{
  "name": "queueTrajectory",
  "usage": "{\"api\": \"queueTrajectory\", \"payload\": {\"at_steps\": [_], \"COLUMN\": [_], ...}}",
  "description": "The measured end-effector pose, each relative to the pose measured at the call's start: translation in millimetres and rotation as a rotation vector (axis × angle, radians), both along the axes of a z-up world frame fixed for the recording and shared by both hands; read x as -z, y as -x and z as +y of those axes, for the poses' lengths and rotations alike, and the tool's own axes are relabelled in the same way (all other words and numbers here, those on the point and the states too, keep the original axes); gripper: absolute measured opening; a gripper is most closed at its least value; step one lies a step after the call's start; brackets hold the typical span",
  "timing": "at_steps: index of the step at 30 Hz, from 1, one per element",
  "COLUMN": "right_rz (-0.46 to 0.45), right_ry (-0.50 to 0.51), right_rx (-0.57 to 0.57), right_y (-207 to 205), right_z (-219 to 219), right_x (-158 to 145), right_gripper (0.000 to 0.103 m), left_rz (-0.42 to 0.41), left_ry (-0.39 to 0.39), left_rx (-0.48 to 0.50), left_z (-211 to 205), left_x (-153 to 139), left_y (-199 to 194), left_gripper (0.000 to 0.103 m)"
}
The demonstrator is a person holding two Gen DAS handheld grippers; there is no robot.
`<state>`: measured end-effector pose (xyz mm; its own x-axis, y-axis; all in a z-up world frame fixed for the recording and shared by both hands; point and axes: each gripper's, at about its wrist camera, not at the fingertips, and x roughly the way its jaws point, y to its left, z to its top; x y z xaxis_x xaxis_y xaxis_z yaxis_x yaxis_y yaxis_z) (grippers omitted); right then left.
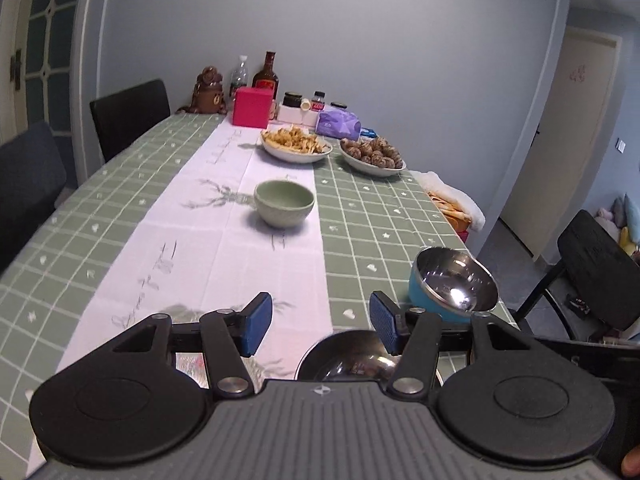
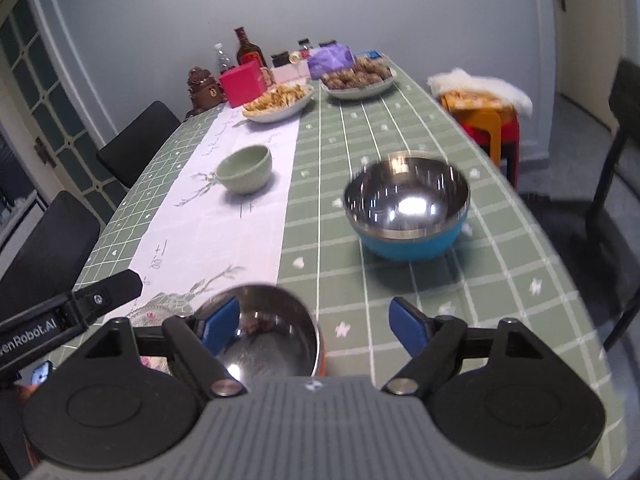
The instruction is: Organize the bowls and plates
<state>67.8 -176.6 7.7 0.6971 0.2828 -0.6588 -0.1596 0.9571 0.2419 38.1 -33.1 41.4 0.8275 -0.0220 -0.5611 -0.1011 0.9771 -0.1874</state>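
The left tool (image 1: 321, 324) is seen at the bottom of its own view with its blue pads spread apart and nothing gripped between them. Just below and behind the right-hand pad, a steel bowl (image 1: 346, 358) is partly hidden by the tool body. The right tool (image 2: 313, 325) is likewise held apart and empty at the bottom of its view; the same steel bowl (image 2: 266, 332), with an orange outer wall, is seen low in the frame behind its left pad, though whether the pad touches the rim cannot be told.

A blue bowl with a steel lining (image 2: 408, 210) is set on the green checked cloth of the bench (image 2: 500, 248), right of centre in the right view and at the lower right in the left view (image 1: 454, 286). A pale green bowl (image 1: 285, 203) is placed on the white runner (image 1: 192, 248) near the middle of the frame, well apart from both steel bowls.

Toward the top of the frame, two white plates are laid side by side: a plate of fried strips (image 1: 296, 144) and a plate of brown round pieces (image 1: 373, 154). Behind them a pink box (image 1: 254, 107) and a brown bottle (image 1: 266, 76) are ranged against the wall.
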Motion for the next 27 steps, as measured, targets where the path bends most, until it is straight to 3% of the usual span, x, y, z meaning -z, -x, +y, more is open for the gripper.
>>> {"api": "queueTrajectory", "payload": {"at_steps": [4,8,11,18,22,27], "right_rz": [-0.047,-0.034,-0.028,0.035,0.099,0.142], "right_ry": [0.096,0.111,0.123,0.103,0.039,0.044], "right_rx": [-0.004,0.037,0.079,0.169,0.176,0.186], "right_y": [-24,-52,-69,-96,-109,-125], "right_z": [-6,-22,-34,-68,-81,-87], "right_x": [-16,-17,-10,8,19,35], "right_gripper": [0.087,0.087,0.087,0.084,0.081,0.076], "left_rz": [0.009,0.009,0.035,0.137,0.19,0.222], "left_ry": [0.024,0.063,0.108,0.122,0.14,0.112], "left_rx": [0.047,0.094,0.076,0.136,0.125,0.112], "left_z": [-16,-32,-42,-54,-57,-67], "left_x": [-14,-20,-20,0,13,30], "left_y": [-17,-37,-54,-105,-128,-148], "left_gripper": [0.065,0.065,0.065,0.065,0.065,0.065]}}
